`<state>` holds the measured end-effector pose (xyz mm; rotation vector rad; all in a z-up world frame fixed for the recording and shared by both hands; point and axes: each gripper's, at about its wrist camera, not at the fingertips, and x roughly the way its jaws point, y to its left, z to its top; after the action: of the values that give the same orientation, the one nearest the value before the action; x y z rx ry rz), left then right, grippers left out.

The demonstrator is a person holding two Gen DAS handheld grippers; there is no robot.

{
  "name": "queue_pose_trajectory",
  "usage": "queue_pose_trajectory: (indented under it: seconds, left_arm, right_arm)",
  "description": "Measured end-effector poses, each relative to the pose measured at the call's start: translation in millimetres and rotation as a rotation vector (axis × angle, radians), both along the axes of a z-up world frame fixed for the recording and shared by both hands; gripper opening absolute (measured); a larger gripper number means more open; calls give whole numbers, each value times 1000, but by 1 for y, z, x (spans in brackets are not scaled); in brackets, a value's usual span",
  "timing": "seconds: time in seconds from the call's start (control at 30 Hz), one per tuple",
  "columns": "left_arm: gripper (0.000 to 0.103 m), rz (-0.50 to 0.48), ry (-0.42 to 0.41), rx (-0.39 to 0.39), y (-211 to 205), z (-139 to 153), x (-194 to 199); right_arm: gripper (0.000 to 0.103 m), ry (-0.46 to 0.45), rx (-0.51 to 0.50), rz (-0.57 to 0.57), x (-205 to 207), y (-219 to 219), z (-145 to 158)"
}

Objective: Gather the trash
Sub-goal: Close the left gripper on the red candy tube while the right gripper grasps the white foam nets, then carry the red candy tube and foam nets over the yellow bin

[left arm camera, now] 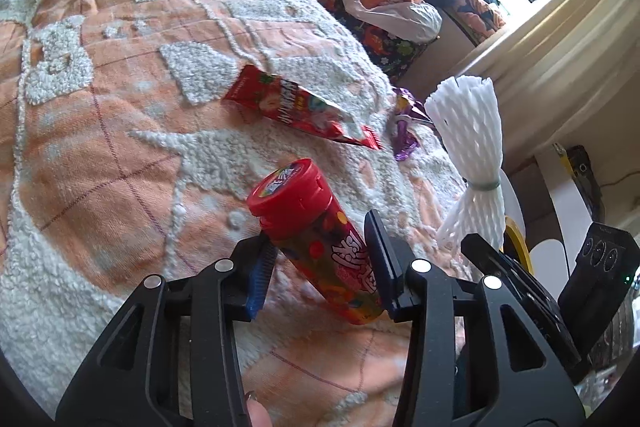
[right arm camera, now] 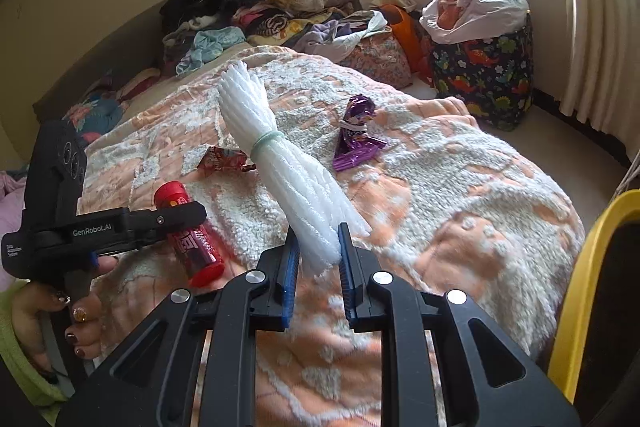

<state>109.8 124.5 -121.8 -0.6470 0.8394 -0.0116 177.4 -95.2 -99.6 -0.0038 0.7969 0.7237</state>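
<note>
left gripper (left arm camera: 320,259) has its jaws around the red-capped cylindrical candy tube (left arm camera: 320,239), pads against both sides of the body, tube tilted with the cap end up and apparently lifted off the orange-and-white fluffy blanket (left arm camera: 100,147). right of that, red snack wrapper (left arm camera: 296,107) lies flat on the blanket, and the purple crumpled foil wrapper (right arm camera: 356,135) sits further right, apart from it. right gripper (right arm camera: 318,259) has jaws narrow, clamped on the lower end of the white foam fruit net bundle (right arm camera: 280,163), tied mid-way with a pale green band, held up over the blanket. yellow-rimmed bin (right arm camera: 580,287) at far right edge, just beside the bed.

step, as i read it: both grippers loaded, carry phase. next move calls for swinging right to the bin, opening above it, then returning for the two wrappers. tube grip looks off-centre, could pivot.
</note>
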Motion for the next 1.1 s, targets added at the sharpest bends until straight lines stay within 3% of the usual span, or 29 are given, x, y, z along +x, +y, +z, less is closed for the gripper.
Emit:
queue_pose_trajectory:
  seconds: [0.57,1.1]
  left_arm:
    - [30,-135,-67,56,-63,36,10]
    - [29,-268,-99,92,-124,48,21]
  right_arm:
    - [18,-24,75,-102,-12,-60,20]
    - [18,-18,130,-238,-15,-127,25]
